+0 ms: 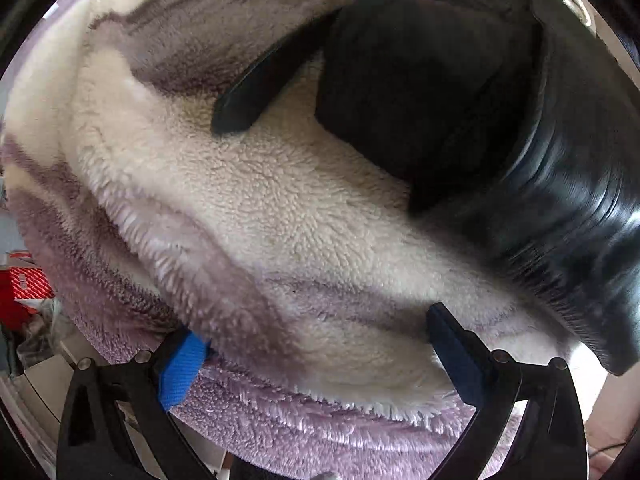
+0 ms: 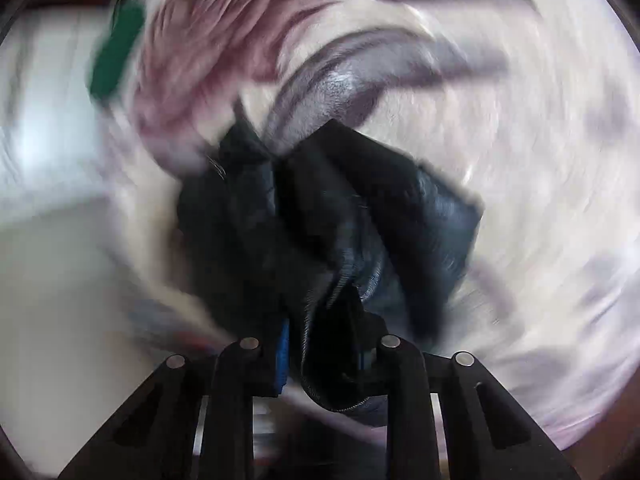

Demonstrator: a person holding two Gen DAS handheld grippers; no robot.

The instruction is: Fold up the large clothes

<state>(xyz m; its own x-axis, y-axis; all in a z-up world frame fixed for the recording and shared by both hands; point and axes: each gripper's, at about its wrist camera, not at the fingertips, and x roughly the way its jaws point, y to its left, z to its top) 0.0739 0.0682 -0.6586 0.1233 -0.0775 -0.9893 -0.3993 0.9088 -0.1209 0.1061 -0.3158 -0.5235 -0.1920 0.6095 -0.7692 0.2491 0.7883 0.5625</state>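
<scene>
A black garment (image 1: 460,92), with a glossy ribbed part at the right, lies on a fluffy cream and lilac blanket (image 1: 260,208). My left gripper (image 1: 316,344) is open, its blue pads (image 1: 180,372) spread wide just above the blanket's folded edge, holding nothing. In the right wrist view, which is heavily blurred, my right gripper (image 2: 324,360) is shut on a bunched fold of the black garment (image 2: 320,232), which hangs forward from the fingers over the blanket (image 2: 520,160).
A red patterned box (image 1: 28,284) and clutter sit at the far left edge below the blanket. A green shape (image 2: 116,52) and a white surface (image 2: 48,128) show blurred at the upper left of the right wrist view.
</scene>
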